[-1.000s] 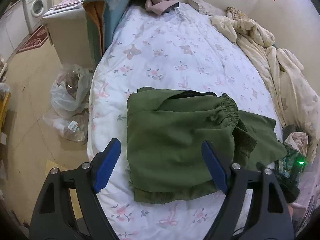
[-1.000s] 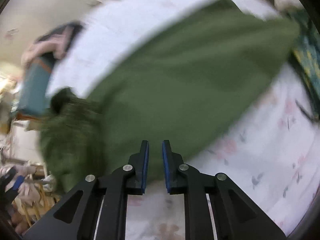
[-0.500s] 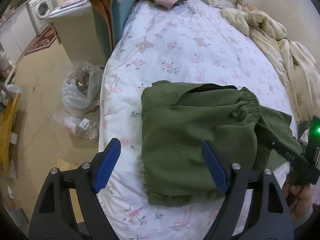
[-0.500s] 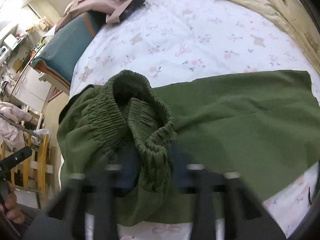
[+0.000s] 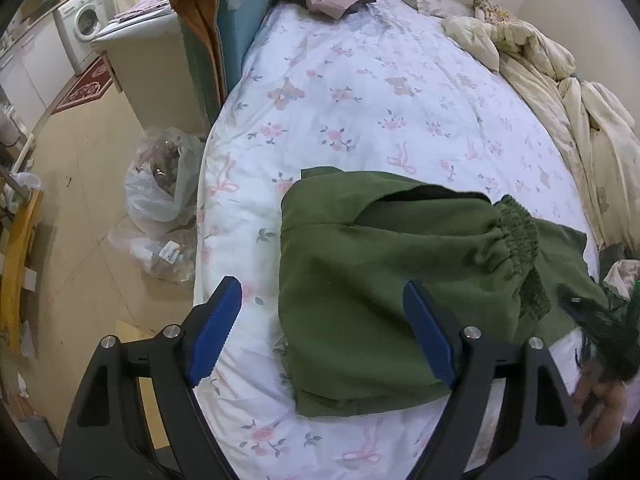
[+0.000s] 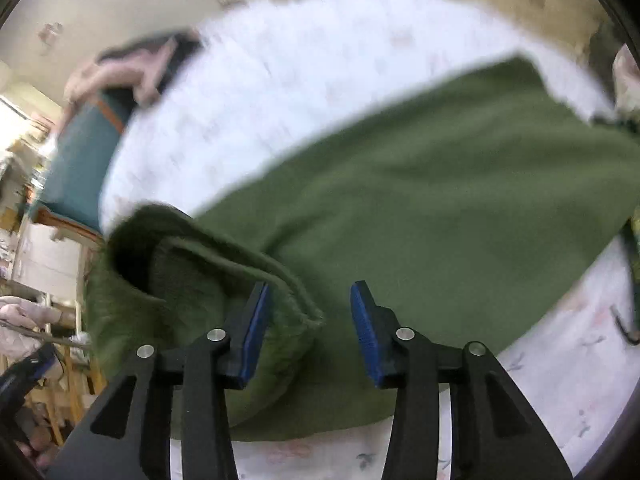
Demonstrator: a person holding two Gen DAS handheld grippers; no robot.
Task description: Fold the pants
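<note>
Nearest us, our left gripper [image 5: 322, 330] hangs with its blue pads spread wide and empty above the near edge of the folded green pants [image 5: 384, 280], while our right gripper [image 6: 306, 330] is opening, its pads apart with the gathered waistband [image 6: 224, 280] between them, unpinched. The pants lie on the floral bedsheet [image 5: 360, 92]. Beyond, a cream quilt [image 5: 560, 80] is bunched along the wall side.

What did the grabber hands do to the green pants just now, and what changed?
The right gripper let go of the green fleece pants' elastic waistband; its jaws are opening. The left gripper stayed wide open, holding nothing. The pants stay folded on the flowered white bedsheet.
</note>
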